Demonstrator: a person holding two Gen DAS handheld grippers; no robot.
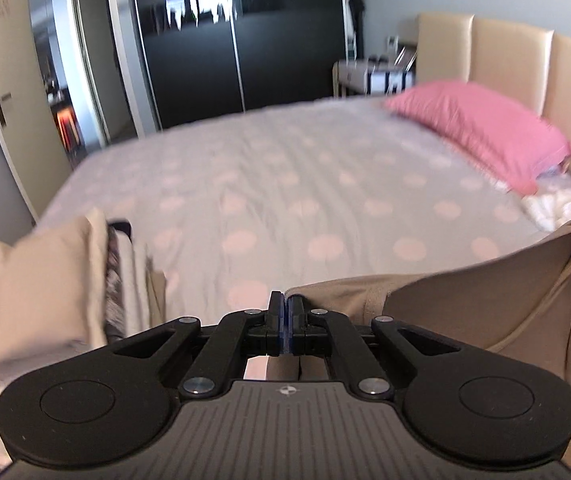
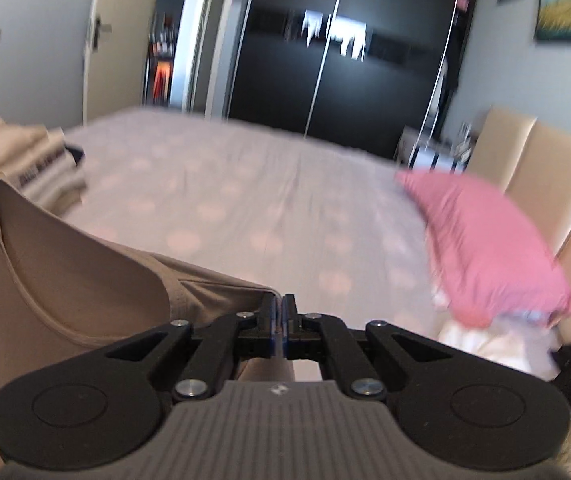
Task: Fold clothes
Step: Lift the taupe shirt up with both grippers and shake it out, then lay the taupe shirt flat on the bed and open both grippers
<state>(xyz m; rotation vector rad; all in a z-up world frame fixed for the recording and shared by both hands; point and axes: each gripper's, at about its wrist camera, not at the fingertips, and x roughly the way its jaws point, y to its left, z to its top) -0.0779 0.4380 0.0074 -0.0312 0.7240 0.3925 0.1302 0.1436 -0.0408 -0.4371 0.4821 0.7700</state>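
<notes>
A beige garment [image 1: 465,300] hangs stretched between my two grippers above the near edge of the bed. My left gripper [image 1: 286,300] is shut on one top corner of it, with the cloth running off to the right. My right gripper [image 2: 279,302] is shut on the other top corner, with the beige garment [image 2: 65,280] running off to the left. A stack of folded clothes [image 1: 57,292] lies on the bed at the left; it also shows in the right wrist view [image 2: 33,168].
The bed has a grey sheet with pale dots [image 1: 285,184]. A pink pillow [image 1: 481,132] lies against the cream headboard [image 1: 509,52], with white cloth [image 1: 553,204] beside it. A black wardrobe [image 1: 237,40] stands behind the bed.
</notes>
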